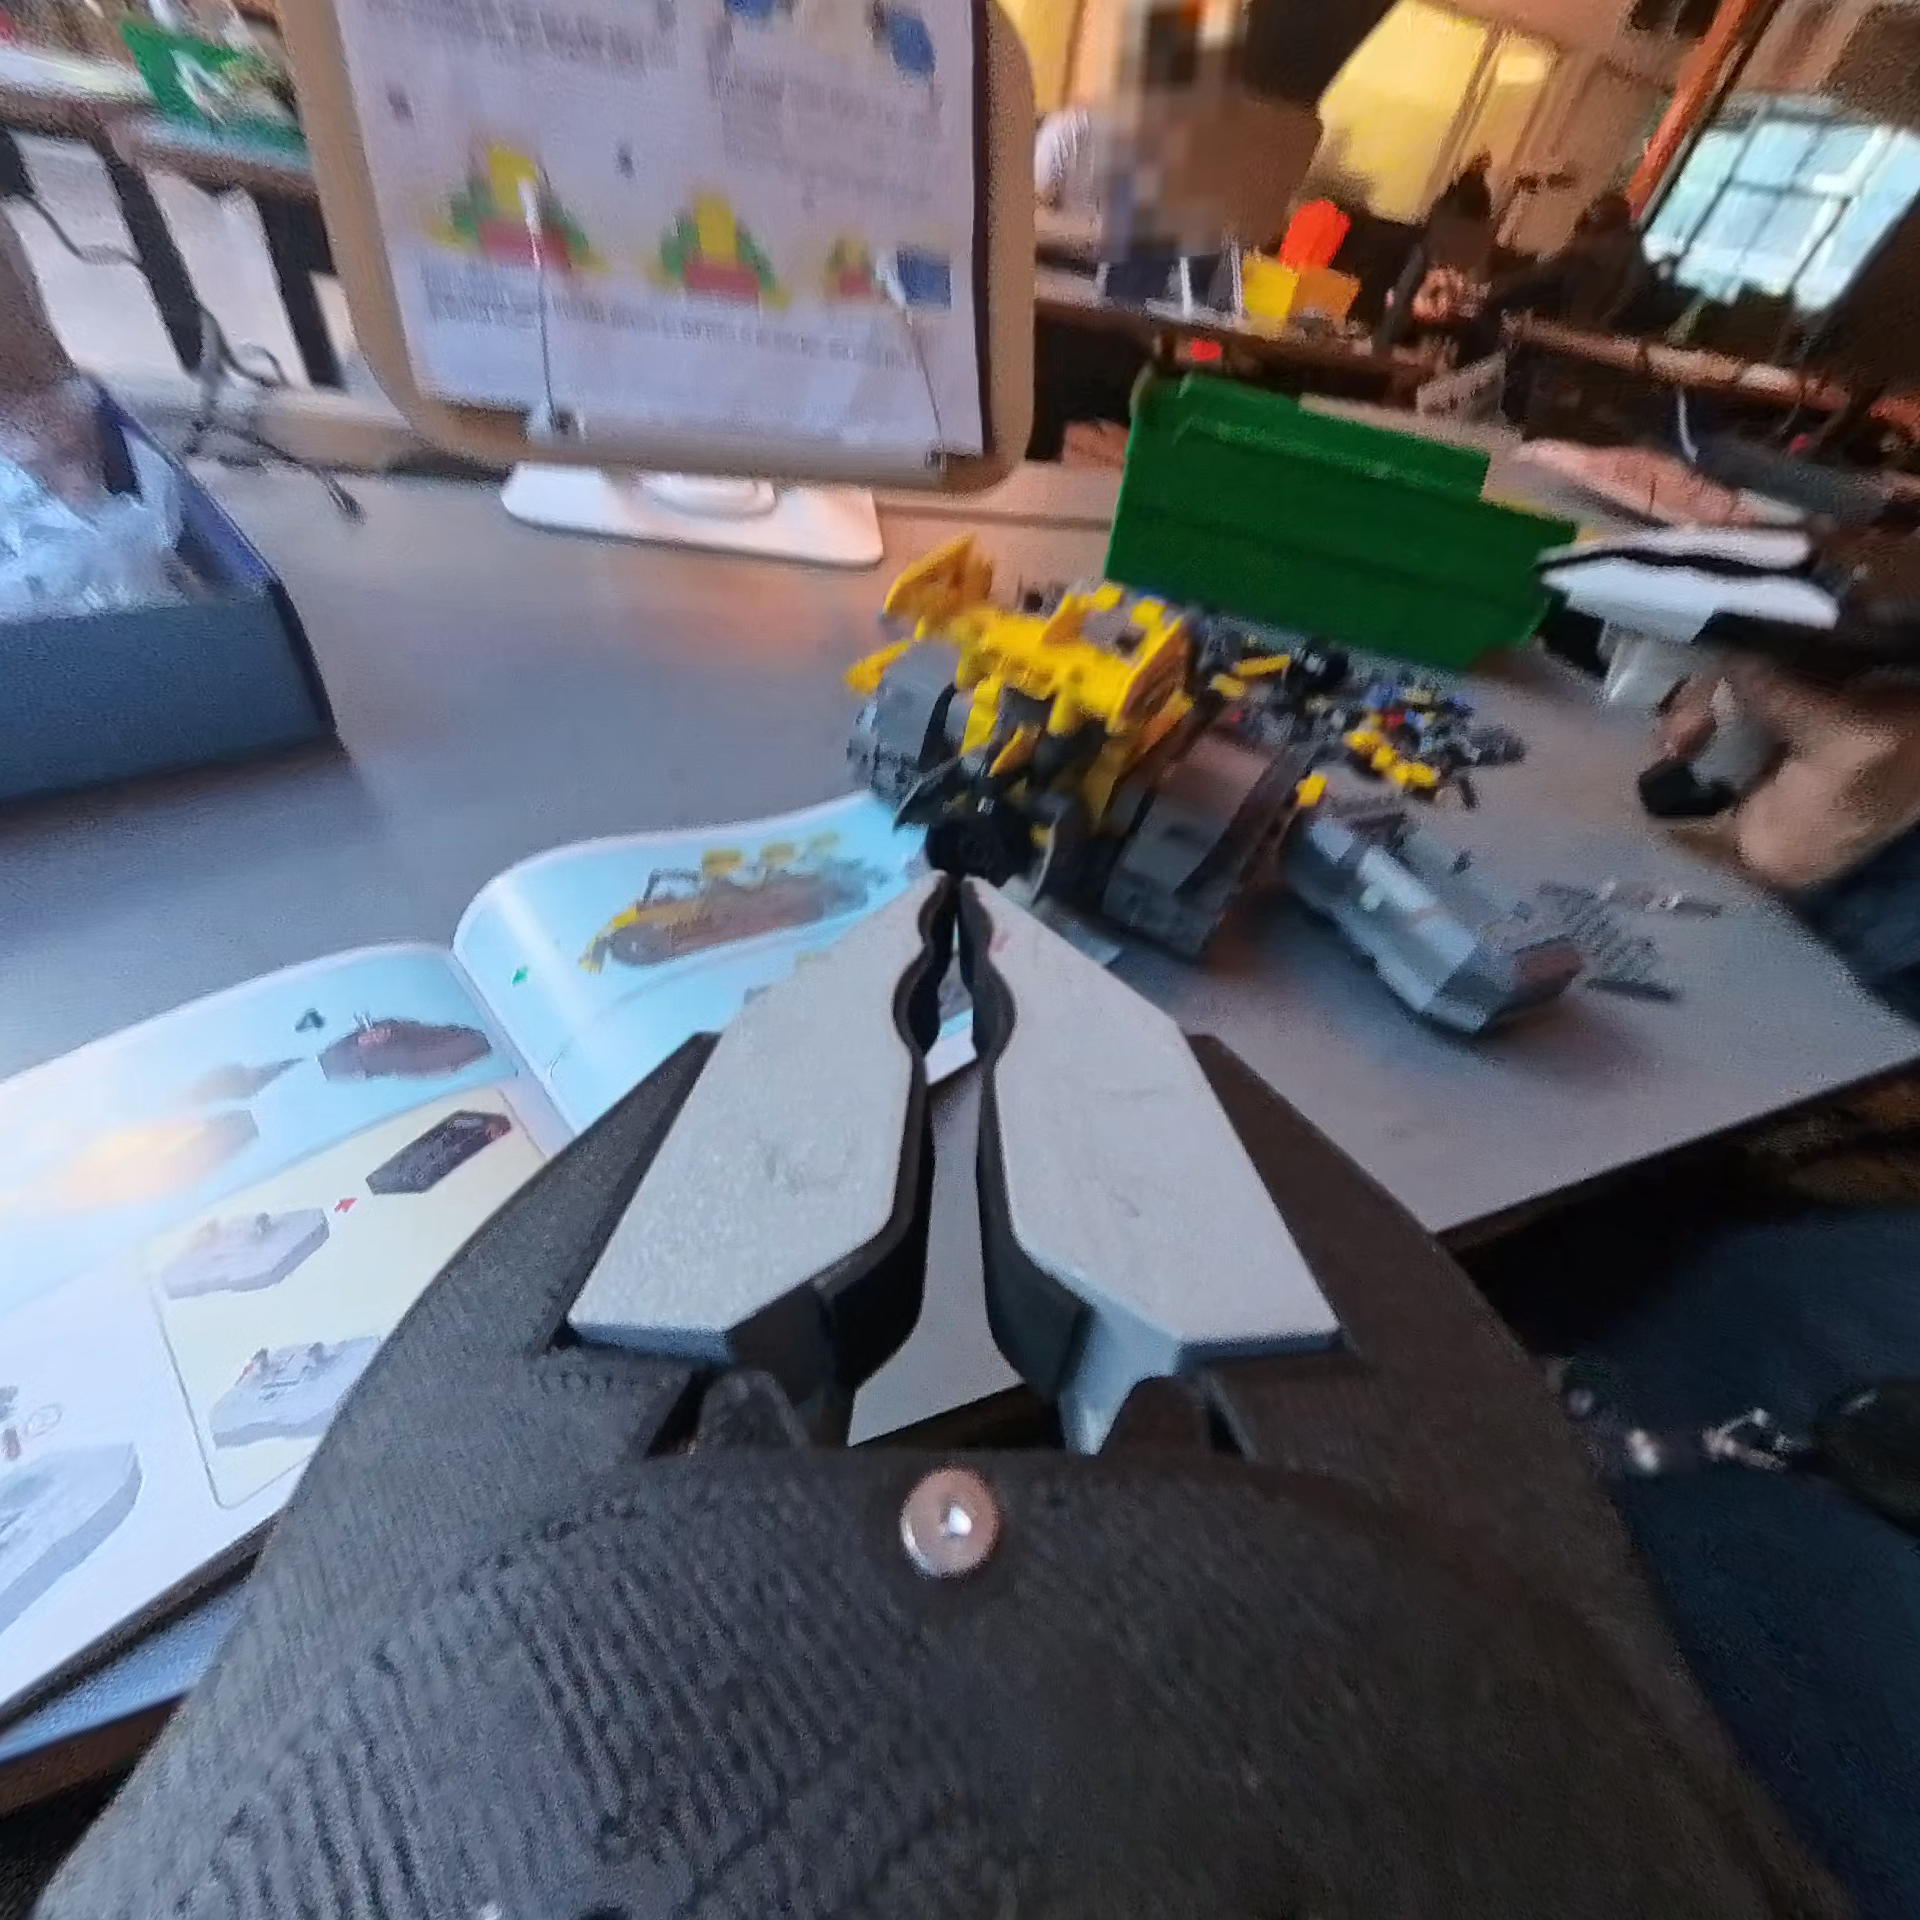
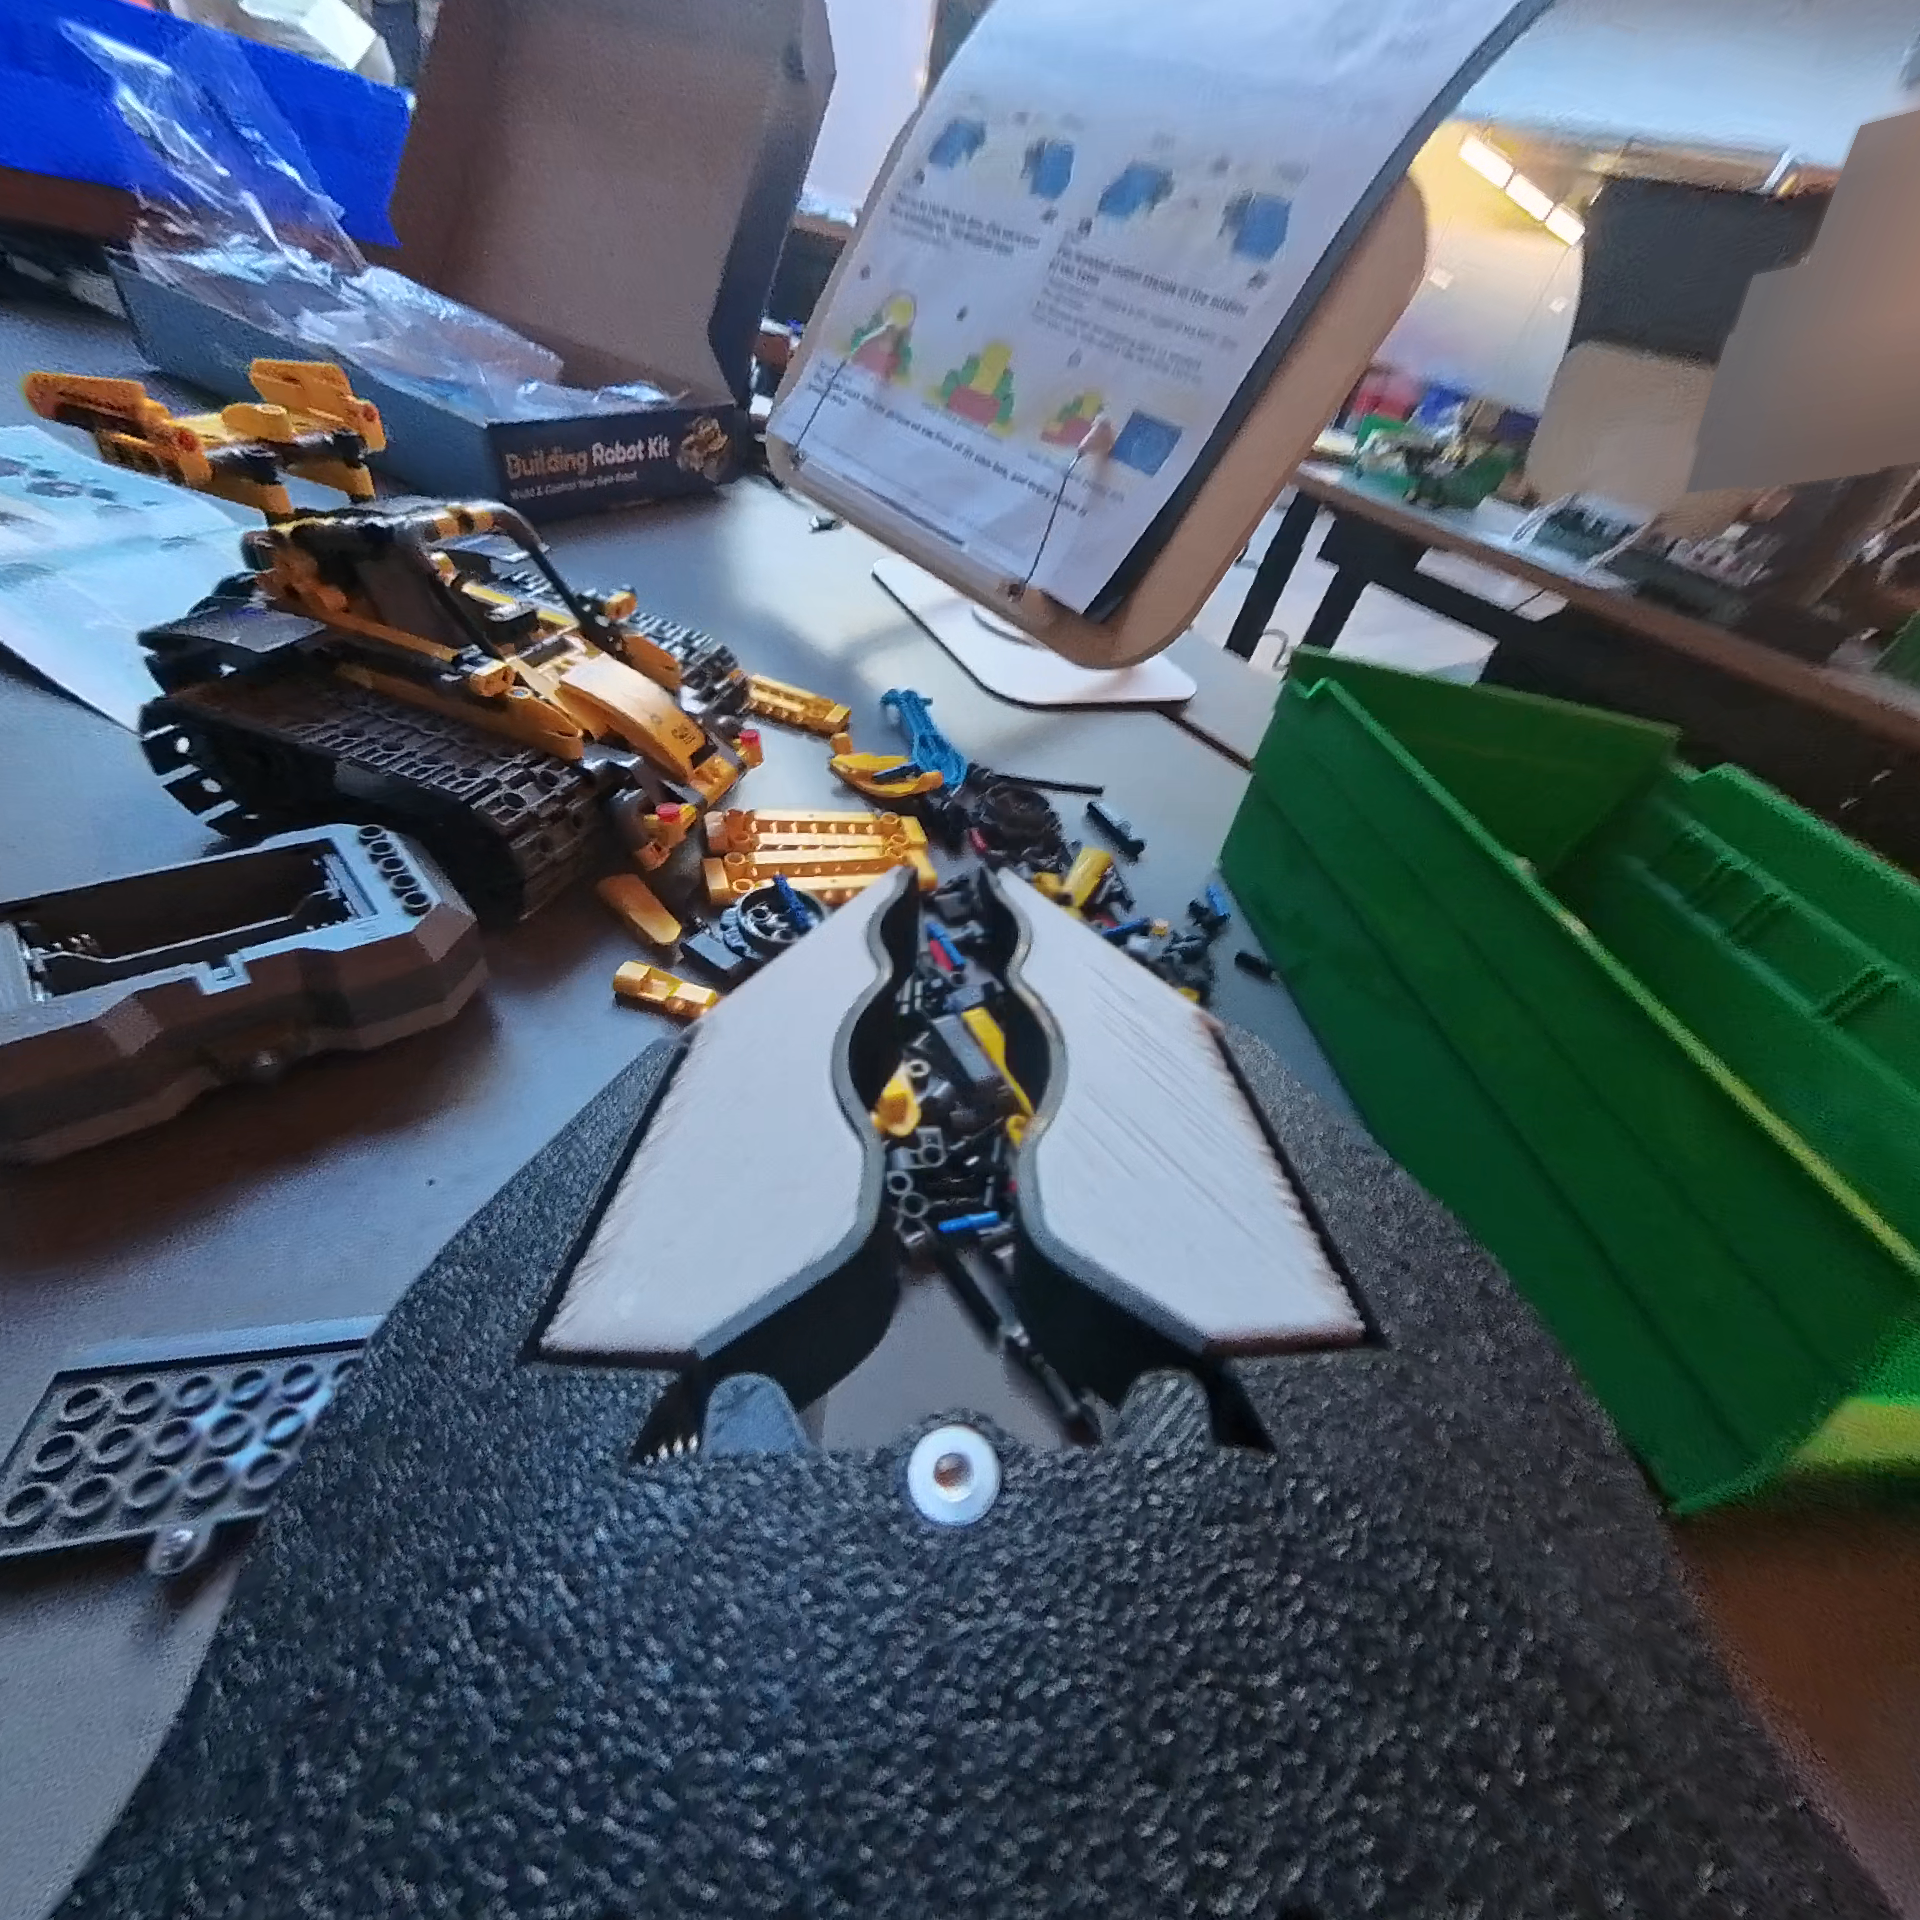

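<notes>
My left gripper (image 1: pixel 954 896) is shut, with a small black round piece (image 1: pixel 971 847) pinched at its tips. It hovers above the open instruction booklet (image 1: pixel 312 1122), just in front of the yellow and black tracked vehicle model (image 1: pixel 1039 707). My right gripper (image 2: pixel 958 883) is slightly open and empty, low over a pile of small loose parts (image 2: pixel 977 831) in yellow, black and blue. Parts show through the gap between its fingers. The model (image 2: pixel 436 675) stands to its left. The pile also shows in the left wrist view (image 1: pixel 1382 727).
A green bin (image 2: pixel 1558 987) lies right of the pile; it also shows in the left wrist view (image 1: pixel 1320 520). A dark housing part (image 2: pixel 208 966) and a black studded plate (image 2: pixel 156 1444) lie at left. A sheet stand (image 2: pixel 1091 312) and kit box (image 2: pixel 416 416) are behind. A hand (image 1: pixel 1787 790) is at right. The grippers' ends are close to 35 cm from one another. The black studded plate (image 2: pixel 156 1444) is about 15 cm from my right fingertips and 35 cm from my left.
</notes>
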Motion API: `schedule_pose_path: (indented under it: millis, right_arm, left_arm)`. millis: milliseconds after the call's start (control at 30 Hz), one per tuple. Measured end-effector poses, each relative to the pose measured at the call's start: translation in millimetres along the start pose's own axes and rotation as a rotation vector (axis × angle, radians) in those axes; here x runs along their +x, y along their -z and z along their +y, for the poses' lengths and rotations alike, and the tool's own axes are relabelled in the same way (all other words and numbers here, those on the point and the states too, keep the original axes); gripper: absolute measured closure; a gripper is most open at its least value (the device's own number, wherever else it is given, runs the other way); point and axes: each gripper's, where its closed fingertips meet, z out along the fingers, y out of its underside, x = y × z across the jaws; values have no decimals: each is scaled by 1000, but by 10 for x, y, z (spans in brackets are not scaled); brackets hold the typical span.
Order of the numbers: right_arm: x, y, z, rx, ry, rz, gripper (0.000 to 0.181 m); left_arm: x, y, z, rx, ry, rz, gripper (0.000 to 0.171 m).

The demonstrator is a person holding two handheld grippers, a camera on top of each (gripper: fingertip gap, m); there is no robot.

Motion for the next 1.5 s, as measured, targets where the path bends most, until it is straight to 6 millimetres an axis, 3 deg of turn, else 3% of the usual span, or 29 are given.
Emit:
schedule_pose_path:
  millis: [67,133,200,233,267,300,367,500,600,767,1000,1267,1500]
  right_arm:
    - [44,43,-15,21,8,16,172]
    - [40,58,-28,38,-35,-7,172]
    - [9,65,-24,45,-61,-32,171]
    - [-14,63,-11,40,-66,-44,170]
    - [-42,59,9,32,-68,-57,169]
    - [-71,52,31,22,-65,-70,168]
    - [-96,42,98,-8,-51,-81,166]
    - [13,107,192,-51,-17,1,156]
    - [155,181,248,-75,21,99,152]
    - [401,141,403,-161,-34,206,140]
    - [530,110,557,-264,-15,304,141]
    - [695,130,678,-313,-153,341,139]
    - [706,92,796,-388,-168,340,140]
  left_arm:
    - [213,70,-187,63,19,-4,171]
    - [543,54,-222,120,36,52,171]
    - [844,-24,-142,173,43,81,171]
    - [993,-83,-80,186,50,103,167]
    - [1152,-143,-18,182,55,143,152]
    - [1293,-197,20,168,48,186,151]
    - [1406,-279,-33,180,9,204,146]
    - [1544,-365,-366,340,11,249,148]
    - [1710,-530,-253,281,-19,347,147]
    - [1695,-439,13,189,-46,464,156]
    - [1326,-68,259,106,83,520,160]
    - [584,267,323,139,178,268,151]
    - [328,249,402,131,272,216,152]
